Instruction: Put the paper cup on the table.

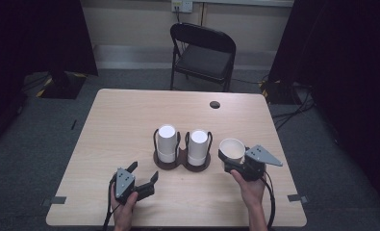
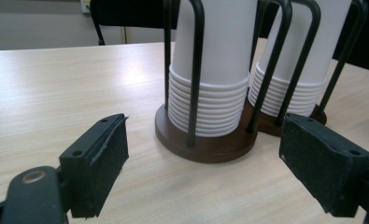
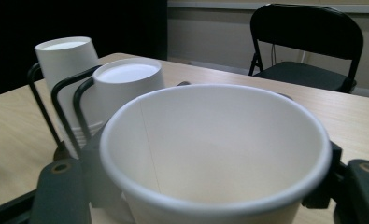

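We hold a single white paper cup point(image 1: 232, 148) upright and mouth-up in our right gripper point(image 1: 231, 161), its jaws pinching the cup's wall from both sides, just to the right of the two cup holders and clear of the table point(image 1: 130, 115). Our left gripper point(image 1: 143, 174) rests near the front edge with its jaws spread wide and nothing between them, pointing at the left holder point(image 2: 205, 144). The main risk, as we judge it, is the grip itself: paper walls give easily, so squeezing harder could crush the cup out of round, while a looser hold could let it tip or slide out. Swinging it back toward the holders could also knock the wire posts point(image 2: 195, 70) and shove the stands, since nothing braces them. Counting: two round brown holders side by side and touching, each carrying one stack of inverted white cups point(image 1: 167, 142); the left stack shows roughly ten nested rims in the left gripper view, the right stack point(image 1: 197, 144) several, partly hidden. One loose cup, two grippers, one black folding chair point(image 1: 203, 53) beyond the table.
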A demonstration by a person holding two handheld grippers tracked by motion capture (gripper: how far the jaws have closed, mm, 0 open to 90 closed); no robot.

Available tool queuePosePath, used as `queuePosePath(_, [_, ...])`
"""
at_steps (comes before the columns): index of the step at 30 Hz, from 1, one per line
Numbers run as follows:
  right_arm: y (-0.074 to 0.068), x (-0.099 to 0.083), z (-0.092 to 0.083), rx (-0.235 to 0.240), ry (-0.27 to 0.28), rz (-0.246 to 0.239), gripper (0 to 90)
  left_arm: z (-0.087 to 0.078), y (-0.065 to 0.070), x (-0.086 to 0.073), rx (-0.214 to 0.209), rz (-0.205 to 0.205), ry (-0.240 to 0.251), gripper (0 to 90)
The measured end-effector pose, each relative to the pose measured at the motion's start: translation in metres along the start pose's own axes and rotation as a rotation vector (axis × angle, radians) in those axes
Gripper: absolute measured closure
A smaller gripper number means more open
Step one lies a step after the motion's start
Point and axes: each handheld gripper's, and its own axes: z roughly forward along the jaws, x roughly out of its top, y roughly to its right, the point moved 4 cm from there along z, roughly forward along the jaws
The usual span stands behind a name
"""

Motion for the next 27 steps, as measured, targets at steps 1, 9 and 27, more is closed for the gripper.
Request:
queuePosePath(1, [0.002, 0.002, 0.001, -0.003, 0.006, 0.004, 26.1, 0.000, 0.000, 0.000, 0.001, -0.008, 0.006, 15.5])
queuePosePath(9, [0.019, 0.008, 0.012, -0.027, -0.001, 0.017, 26.1, -0.001, 0.005, 0.000, 0.026, 0.043, 0.017, 15.6])
queuePosePath(27, [0.051, 0.009, 0.040, -0.105, 0.003, 0.057, 25.9, -0.004, 0.000, 0.000, -0.005, -0.001, 0.044, 15.8])
